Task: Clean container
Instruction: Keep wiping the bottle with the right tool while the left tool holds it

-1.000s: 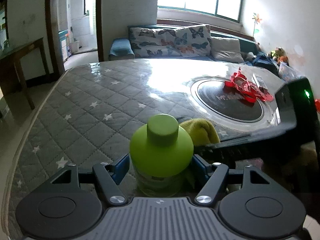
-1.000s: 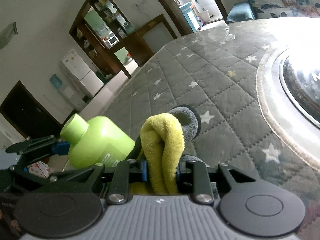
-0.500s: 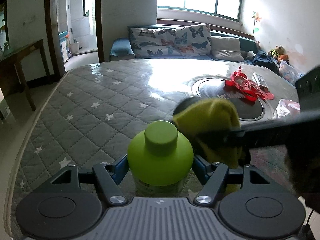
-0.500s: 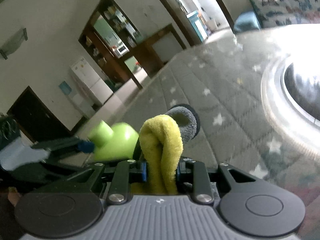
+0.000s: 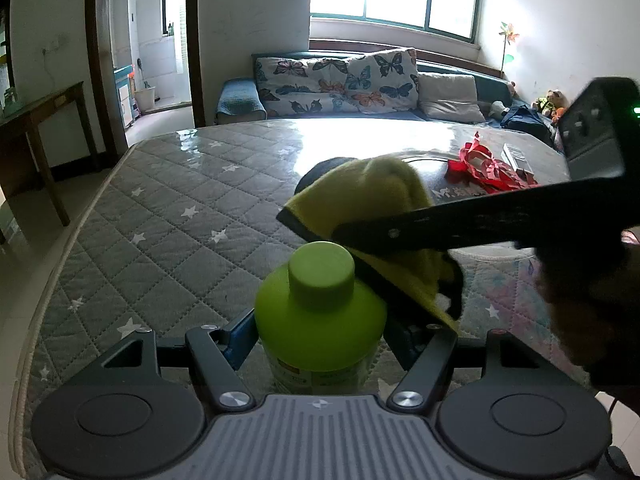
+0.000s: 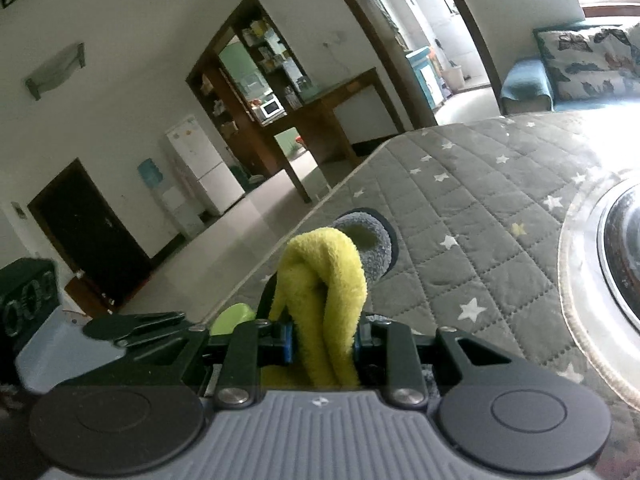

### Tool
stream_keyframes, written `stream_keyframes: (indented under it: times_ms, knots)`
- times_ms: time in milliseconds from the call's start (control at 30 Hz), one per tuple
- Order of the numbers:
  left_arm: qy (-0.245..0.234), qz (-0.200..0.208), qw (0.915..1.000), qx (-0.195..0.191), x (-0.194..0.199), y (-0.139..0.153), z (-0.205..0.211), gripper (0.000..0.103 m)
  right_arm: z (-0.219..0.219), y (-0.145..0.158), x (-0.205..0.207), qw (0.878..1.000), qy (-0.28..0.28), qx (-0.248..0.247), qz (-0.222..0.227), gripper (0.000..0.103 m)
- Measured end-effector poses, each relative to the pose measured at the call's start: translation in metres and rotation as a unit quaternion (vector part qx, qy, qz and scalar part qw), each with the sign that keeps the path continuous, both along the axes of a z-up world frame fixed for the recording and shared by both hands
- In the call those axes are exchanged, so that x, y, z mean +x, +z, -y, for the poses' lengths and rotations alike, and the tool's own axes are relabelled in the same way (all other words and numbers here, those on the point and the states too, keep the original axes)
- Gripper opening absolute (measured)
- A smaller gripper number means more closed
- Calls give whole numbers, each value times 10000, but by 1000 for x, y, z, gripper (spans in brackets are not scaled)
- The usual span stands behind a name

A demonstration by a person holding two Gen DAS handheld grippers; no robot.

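Note:
A container with a lime-green domed lid [image 5: 320, 308] stands upright on the table, gripped around its body by my left gripper [image 5: 320, 344], which is shut on it. My right gripper [image 6: 323, 340] is shut on a folded yellow-and-grey cloth [image 6: 328, 280]. In the left wrist view that cloth [image 5: 372, 204] hangs just above and to the right of the lid, touching its right shoulder, with the right gripper's dark finger across it. Only a sliver of the green lid [image 6: 233, 316] shows in the right wrist view, low and to the left.
The table wears a grey quilted star cover [image 5: 168, 216] under clear plastic. A round black glass turntable [image 6: 624, 240] sits at its middle right, with red paper scraps [image 5: 484, 168] and a small remote on it. A sofa [image 5: 360, 84] stands beyond the table.
My right gripper has risen with the cloth, from beside the container's right flank to above its lid. The container and left gripper have stayed put.

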State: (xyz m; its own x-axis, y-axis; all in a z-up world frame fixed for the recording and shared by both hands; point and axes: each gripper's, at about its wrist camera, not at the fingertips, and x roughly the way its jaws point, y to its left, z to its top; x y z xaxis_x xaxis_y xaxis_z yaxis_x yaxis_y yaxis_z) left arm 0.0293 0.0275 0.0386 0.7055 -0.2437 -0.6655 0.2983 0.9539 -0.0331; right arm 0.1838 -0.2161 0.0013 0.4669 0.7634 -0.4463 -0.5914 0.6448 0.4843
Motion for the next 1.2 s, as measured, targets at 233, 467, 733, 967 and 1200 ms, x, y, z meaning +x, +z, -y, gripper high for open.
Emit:
stream_keyframes:
  times_ms: [233,467,733,967,1200]
  knots:
    - [-11,-3,10000,-21,1,0,0,71,-10,-28,15,9991,-152,-78,-399,25]
    - [-14,-28,10000,1,3,-1,1,72,-4,-56,17,9964,-187,-301,-773,25]
    - [-16,-25,10000,56,3,-1,3,72,13,-61,7,9951,-116,-211,-956,25]
    - [-27,-29,10000,77,4,0,3,72,23,-37,-2,9974,-80,95,-706,25]
    - [-13,-25,10000,75,4,-1,3,71,14,-1,-4,9996,84,214,-186,25]
